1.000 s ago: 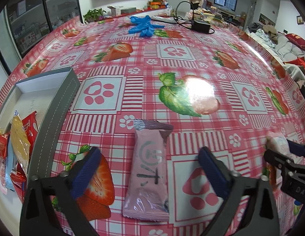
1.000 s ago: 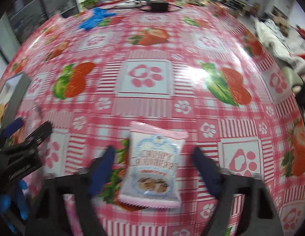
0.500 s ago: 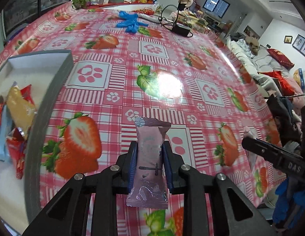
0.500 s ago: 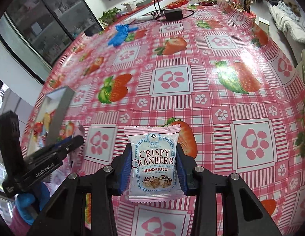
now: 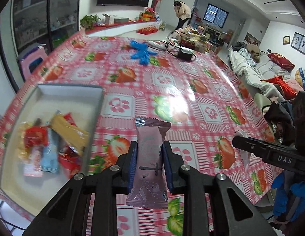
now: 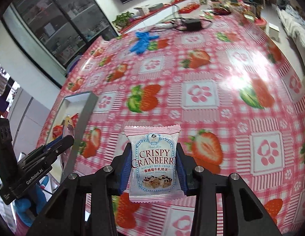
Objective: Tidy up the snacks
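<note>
Grey-walled, the box sits at the left of the strawberry-print tablecloth, with a jumble of wrapped snacks inside it. Just right of the box, the left gripper hangs above the cloth, its blue pads clamped on a mauve snack bar that stands upright between them. Further right, the right gripper is likewise clenched on a white Crispy Cranberry packet, held clear of the table. Blue gloves lie at the far end.
</note>
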Motion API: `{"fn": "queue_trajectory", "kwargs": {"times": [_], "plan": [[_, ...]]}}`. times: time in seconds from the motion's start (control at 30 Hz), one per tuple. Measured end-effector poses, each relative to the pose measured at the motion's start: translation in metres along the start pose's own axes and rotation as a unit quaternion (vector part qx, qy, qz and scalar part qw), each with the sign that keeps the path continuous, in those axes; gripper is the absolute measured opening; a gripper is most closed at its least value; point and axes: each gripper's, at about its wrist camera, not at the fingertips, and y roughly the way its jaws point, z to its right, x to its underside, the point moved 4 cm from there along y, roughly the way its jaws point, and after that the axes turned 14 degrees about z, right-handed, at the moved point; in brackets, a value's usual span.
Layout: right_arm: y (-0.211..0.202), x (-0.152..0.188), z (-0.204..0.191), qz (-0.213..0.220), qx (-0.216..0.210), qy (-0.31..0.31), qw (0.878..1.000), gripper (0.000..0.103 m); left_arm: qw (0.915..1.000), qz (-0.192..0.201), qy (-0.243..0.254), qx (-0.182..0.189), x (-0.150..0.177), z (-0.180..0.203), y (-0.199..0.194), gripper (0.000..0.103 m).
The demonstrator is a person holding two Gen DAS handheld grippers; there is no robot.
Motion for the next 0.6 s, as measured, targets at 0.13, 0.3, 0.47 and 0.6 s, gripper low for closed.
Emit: {"fn": "queue_trajectory", "kwargs": {"times": [0.13,0.3,0.47,0.6], "plan": [[0.008,-0.008,-0.034,-0.001,-0.017,-0.026,1.0,0.042,0.9996,0.014,0.002,-0.025,-0.008,-0.021,-0.012,0.028],[0.026,-0.009,-0.078,-0.013,-0.042,-0.056,0.997,0.042,0.9975,0.023,-0.001,-0.066,-0.011,-0.059,-0.025,0.028],[0.047,-0.005,-0.124,-0.033,-0.068,-0.086,0.993,0.042,0.9947,0.022,-0.018,-0.099,-0.005,-0.097,-0.031,0.028],[0.065,-0.001,-0.16,-0.048,-0.085,-0.113,0.989,0.042,0.9923,0.016,-0.04,-0.116,0.004,-0.128,-0.031,0.028]]}}
